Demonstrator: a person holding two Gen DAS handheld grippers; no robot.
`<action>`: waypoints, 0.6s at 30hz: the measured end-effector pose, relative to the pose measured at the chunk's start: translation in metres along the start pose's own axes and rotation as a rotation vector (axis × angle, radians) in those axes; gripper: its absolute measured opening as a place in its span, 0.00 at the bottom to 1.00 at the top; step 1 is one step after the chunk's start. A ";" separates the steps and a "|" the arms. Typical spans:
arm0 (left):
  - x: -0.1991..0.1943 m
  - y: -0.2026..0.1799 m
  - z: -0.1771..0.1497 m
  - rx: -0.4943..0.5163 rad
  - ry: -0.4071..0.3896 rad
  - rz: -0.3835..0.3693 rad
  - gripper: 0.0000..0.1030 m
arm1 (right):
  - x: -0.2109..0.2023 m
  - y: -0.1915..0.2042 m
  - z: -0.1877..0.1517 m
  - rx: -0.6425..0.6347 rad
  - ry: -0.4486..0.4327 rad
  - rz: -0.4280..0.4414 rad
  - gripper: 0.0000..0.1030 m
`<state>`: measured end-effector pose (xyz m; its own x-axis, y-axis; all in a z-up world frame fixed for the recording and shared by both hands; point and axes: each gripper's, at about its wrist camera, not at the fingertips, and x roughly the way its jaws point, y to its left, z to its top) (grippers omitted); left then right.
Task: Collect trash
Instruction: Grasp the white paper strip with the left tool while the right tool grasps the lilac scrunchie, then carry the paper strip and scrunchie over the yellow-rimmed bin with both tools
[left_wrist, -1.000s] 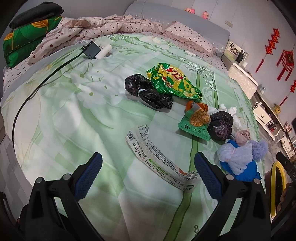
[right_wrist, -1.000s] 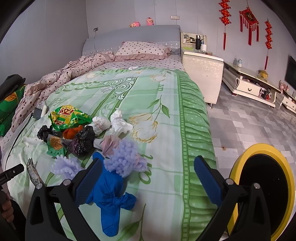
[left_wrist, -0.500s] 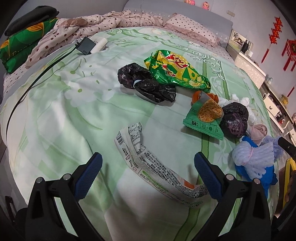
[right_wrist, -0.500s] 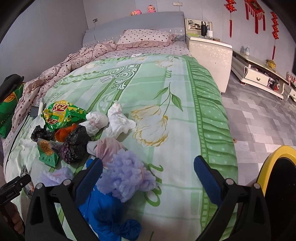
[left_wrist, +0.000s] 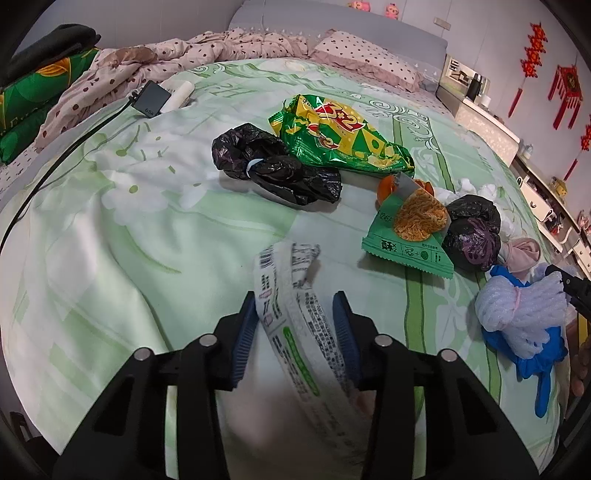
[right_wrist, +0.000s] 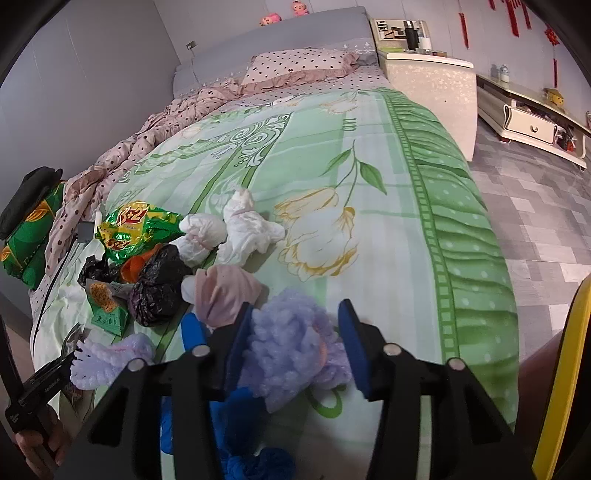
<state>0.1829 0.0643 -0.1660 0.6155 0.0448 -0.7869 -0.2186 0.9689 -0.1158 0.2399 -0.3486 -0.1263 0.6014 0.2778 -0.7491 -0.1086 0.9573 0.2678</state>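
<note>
A white printed wrapper (left_wrist: 295, 314) lies on the green bed sheet; my left gripper (left_wrist: 297, 332) has closed around it, pads touching both sides. My right gripper (right_wrist: 297, 343) has closed on a lilac foam net (right_wrist: 291, 354) lying over a blue bag (right_wrist: 192, 332). Other trash on the bed: a green-yellow snack bag (left_wrist: 340, 136), black bags (left_wrist: 277, 170), a green noodle packet (left_wrist: 406, 236), a dark knotted bag (left_wrist: 472, 232), white tissues (right_wrist: 243, 225), a pink bag (right_wrist: 225, 291).
A yellow-rimmed bin (right_wrist: 561, 380) stands on the floor at the right of the bed. A charger with a black cable (left_wrist: 151, 99) lies at the back left. A crumpled dotted quilt (left_wrist: 184, 55) and a nightstand (right_wrist: 428, 85) are at the head.
Both grippers moved down to the bed and narrowed: the left around the white wrapper, the right around the lilac foam net.
</note>
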 end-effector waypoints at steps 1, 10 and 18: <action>0.000 -0.001 0.000 0.006 -0.005 0.006 0.29 | 0.000 0.001 0.000 -0.003 0.002 0.001 0.38; -0.018 0.003 -0.003 -0.014 -0.036 -0.027 0.26 | -0.017 -0.001 -0.001 0.013 -0.010 0.036 0.32; -0.070 -0.007 0.001 0.004 -0.105 -0.109 0.26 | -0.082 0.015 0.006 0.005 -0.057 0.088 0.32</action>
<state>0.1419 0.0548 -0.1101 0.7112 -0.0356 -0.7020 -0.1434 0.9704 -0.1945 0.1936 -0.3579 -0.0574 0.6337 0.3552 -0.6872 -0.1591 0.9292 0.3336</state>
